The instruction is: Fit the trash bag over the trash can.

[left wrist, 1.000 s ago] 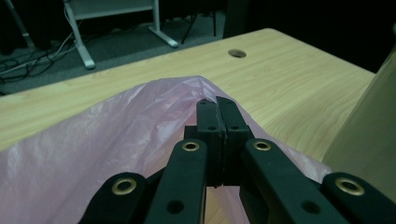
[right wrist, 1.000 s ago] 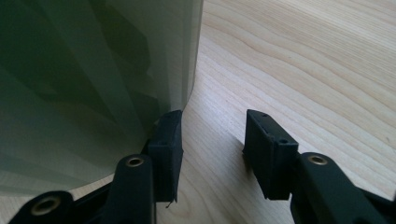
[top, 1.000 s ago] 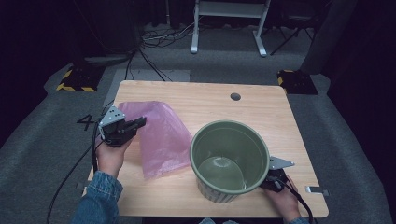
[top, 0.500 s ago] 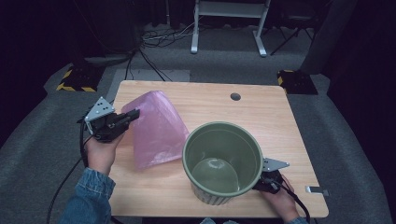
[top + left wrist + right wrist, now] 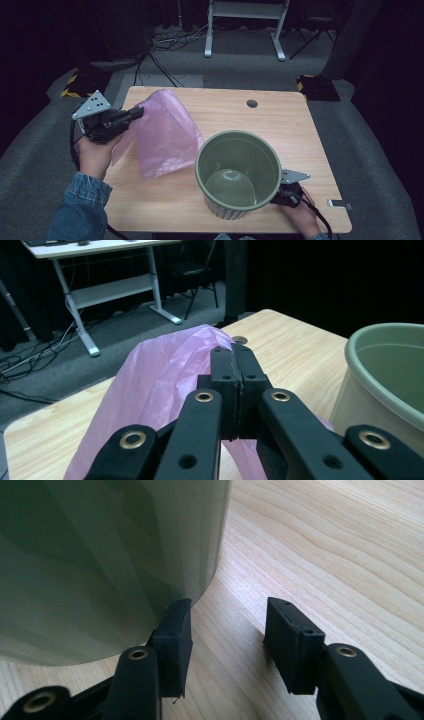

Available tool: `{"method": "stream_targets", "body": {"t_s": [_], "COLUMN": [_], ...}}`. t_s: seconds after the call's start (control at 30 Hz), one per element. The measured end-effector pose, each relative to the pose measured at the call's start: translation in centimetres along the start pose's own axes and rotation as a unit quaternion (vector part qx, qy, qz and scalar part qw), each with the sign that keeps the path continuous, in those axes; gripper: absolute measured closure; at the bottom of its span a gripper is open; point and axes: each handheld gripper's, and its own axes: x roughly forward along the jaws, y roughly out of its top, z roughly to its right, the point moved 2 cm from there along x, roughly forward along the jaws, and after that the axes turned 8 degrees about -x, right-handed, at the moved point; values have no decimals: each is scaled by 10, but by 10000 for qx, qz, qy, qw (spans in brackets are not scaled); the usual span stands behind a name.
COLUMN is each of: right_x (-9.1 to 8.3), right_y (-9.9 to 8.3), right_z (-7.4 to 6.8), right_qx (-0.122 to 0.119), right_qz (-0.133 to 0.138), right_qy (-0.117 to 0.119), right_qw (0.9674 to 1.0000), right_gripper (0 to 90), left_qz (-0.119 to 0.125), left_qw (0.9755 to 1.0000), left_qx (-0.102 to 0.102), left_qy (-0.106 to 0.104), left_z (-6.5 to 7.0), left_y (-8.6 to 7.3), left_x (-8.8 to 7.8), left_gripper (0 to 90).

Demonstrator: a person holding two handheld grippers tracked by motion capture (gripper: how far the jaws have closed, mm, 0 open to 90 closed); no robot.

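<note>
The left gripper is clamped tight on a fold of the pink plastic bag, which drapes from its jaws down to the wooden table (the film hangs tent-like). To its right stands the green bin. The right gripper, jaws parted with nothing between them, sits low beside the bin's base, one pad just at the wall.

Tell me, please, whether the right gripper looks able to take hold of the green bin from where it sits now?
Probably yes: the right gripper rests open on the table beside the green bin, one jaw by its wall, nothing between.
</note>
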Motion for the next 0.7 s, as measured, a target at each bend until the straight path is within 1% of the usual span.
{"method": "stream_targets", "body": {"t_s": [0.1,0.27,0.43,0.6,0.63,0.7], "right_x": [0,0,0,0,0,0], "right_y": [0,0,0,0,0,0], "right_z": [0,0,0,0,0,1], "right_qx": [0,1,5,11,12,-1], "right_qz": [-1,-3,-4,-9,-10,-10], "right_qy": [-2,-7,-8,-15,-18,-21], "right_qw": [10000,10000,10000,10000,10000,10000], "right_gripper": [532,528,525,520,518,514], "left_qz": [-56,36,42,169,216,205], "left_qw": [9999,9993,9989,9979,9975,9973], "left_qx": [-48,-1,33,30,14,-43], "left_qy": [-109,-364,-476,-621,-668,-707], "left_z": [-5,-10,-12,-15,-17,-20], "left_y": [7,19,30,43,47,52], "left_x": [-3,-7,-8,-11,-11,-11], "left_gripper": [892,892,892,892,892,892]}}
